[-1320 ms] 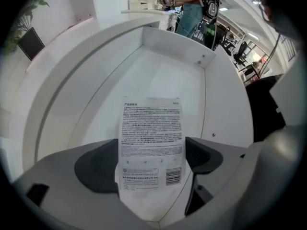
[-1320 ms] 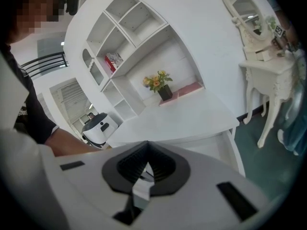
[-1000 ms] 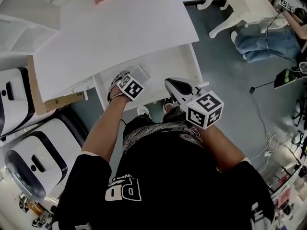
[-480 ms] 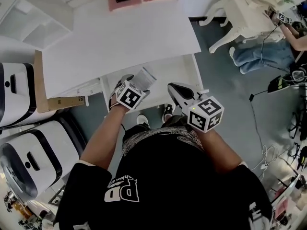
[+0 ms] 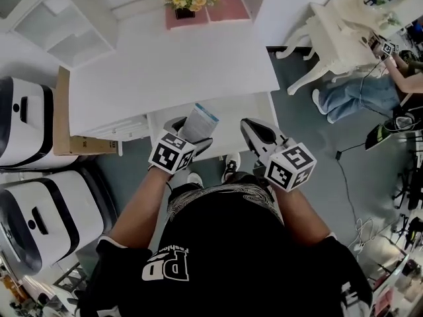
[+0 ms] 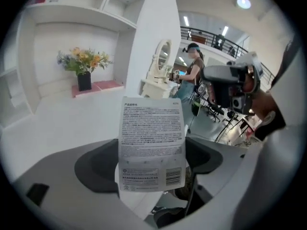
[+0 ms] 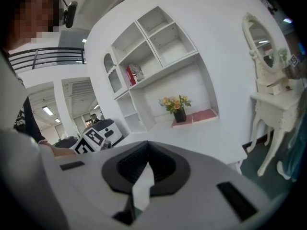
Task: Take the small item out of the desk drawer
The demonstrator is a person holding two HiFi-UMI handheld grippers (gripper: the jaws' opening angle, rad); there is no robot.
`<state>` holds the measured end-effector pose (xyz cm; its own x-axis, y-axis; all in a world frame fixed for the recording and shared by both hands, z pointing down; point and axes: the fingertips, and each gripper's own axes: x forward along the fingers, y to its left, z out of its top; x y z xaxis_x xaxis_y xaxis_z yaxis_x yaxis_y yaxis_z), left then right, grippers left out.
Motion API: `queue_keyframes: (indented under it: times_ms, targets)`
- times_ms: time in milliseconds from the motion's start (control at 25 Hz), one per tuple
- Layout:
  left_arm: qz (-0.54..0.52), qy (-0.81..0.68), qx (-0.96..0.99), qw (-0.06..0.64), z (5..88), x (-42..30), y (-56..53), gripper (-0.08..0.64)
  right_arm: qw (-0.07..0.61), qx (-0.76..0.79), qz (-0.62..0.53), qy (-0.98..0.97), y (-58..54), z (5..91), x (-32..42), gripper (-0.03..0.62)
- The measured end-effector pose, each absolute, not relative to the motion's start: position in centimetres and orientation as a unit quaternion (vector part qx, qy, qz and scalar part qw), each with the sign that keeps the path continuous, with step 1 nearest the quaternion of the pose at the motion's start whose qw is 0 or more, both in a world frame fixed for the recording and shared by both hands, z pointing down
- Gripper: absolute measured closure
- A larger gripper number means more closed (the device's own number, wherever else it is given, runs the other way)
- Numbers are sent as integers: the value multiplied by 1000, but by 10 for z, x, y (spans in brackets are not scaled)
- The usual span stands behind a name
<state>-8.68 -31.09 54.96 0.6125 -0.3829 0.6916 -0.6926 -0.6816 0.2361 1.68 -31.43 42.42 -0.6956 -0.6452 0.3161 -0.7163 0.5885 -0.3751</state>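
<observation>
One packet pinched in left gripper fingers, held clear above drawer's front edge; right gripper fingers seemingly pressed together.

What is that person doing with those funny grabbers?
A person stands at a white desk with a grabber tool in each hand. The left gripper is clamped on a small printed packet and holds it up over the open drawer. The right gripper is shut with nothing in it and hangs near the drawer. So the packet is out of the drawer but not yet set down anywhere.
</observation>
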Motion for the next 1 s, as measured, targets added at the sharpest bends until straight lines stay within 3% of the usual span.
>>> queue_keyframes:
  times_ms: [400,1000]
  targets:
    - [166,-318,896,261,466,-104,-290,121,58,385,200,-899,-292,403,-9,583]
    - [110,-299,916,246,426,-129,-239,121,26,400,215,-891,-249,398,-35,584]
